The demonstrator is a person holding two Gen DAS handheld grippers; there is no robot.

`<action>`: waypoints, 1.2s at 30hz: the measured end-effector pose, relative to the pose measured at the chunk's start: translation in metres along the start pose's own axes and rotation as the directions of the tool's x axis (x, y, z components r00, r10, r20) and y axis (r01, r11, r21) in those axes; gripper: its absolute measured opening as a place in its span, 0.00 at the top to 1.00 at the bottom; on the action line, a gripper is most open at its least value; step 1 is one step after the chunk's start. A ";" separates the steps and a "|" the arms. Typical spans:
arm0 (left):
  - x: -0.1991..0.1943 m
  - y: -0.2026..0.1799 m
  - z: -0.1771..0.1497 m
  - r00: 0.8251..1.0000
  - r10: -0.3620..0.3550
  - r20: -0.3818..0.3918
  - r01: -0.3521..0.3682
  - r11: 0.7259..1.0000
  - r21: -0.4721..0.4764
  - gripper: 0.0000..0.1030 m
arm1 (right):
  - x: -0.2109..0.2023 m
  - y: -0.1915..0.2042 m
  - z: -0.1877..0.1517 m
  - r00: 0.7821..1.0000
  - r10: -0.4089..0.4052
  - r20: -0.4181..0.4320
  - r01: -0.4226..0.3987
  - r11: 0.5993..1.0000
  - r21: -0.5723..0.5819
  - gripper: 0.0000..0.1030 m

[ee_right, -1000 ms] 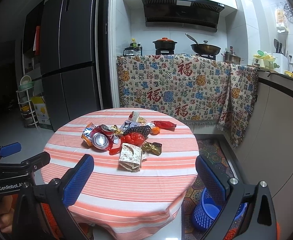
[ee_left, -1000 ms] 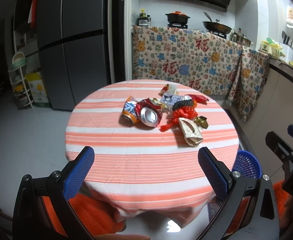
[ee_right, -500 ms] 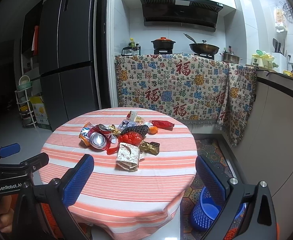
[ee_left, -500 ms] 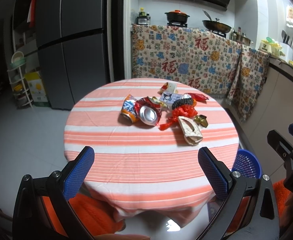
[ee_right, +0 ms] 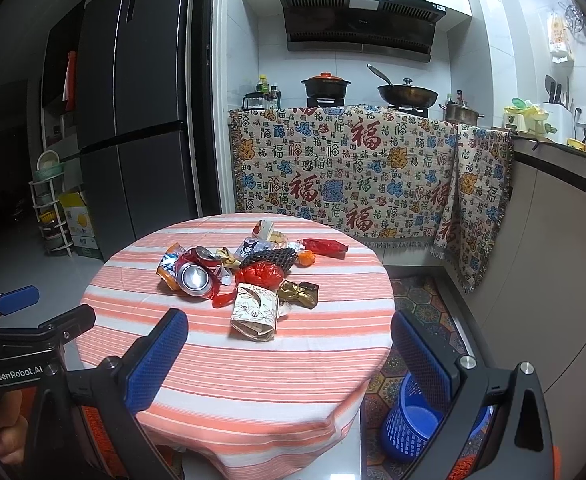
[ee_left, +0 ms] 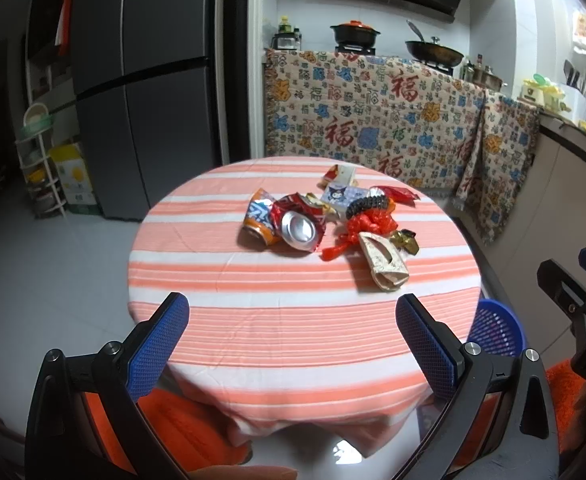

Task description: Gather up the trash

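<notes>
Kitchen scene, round table point(ee_right: 253, 392) in a striped cloth up front. Nearest the cameras, the left gripper point(ee_left: 293, 344) and right gripper point(ee_right: 289, 354) both hang short of the table edge, jaws spread wide, nothing in either. A blue bin point(ee_right: 409, 428) sits on the floor just right of the table.

Mid-table is the trash, all in one loose pile: a folded paper box point(ee_right: 255, 312) closest, a gold wrapper point(ee_right: 299, 294) beside it, a red bag point(ee_right: 261, 274) behind, then a crushed can point(ee_right: 193, 278) on the left, with more wrappers further back. Fridge point(ee_right: 133, 120) and stove behind that.

Everything looks light. The box is probably the easy grab, pinch across its flat sides. Wrappers are floppy and slick, so pinch a bunched bit. The can is stiff but dented, best taken across its body.
</notes>
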State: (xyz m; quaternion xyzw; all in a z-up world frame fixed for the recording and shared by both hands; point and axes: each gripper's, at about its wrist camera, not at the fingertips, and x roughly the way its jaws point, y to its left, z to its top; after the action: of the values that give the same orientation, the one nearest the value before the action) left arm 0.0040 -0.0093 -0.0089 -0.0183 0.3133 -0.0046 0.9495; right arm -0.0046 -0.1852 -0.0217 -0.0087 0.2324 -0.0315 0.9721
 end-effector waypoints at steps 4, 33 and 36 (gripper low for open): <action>0.008 0.003 -0.001 1.000 0.010 -0.009 -0.010 1.000 -0.002 0.00 | 0.002 -0.001 -0.003 1.000 0.002 -0.004 -0.002 1.000 0.002 0.00; 0.081 -0.032 -0.025 0.994 -0.004 -0.112 0.012 0.997 0.075 0.00 | 0.065 -0.038 -0.034 0.993 -0.022 -0.113 0.028 0.998 0.054 0.00; 0.084 -0.036 -0.025 0.994 -0.001 -0.114 0.011 0.996 0.084 0.00 | 0.072 -0.045 -0.037 0.992 -0.027 -0.123 0.035 0.997 0.063 0.00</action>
State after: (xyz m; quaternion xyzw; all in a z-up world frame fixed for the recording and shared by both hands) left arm 0.0572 -0.0481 -0.0776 0.0213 0.3662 -0.0217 0.9300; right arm 0.0397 -0.2348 -0.0857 0.0215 0.2903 -0.0546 0.9551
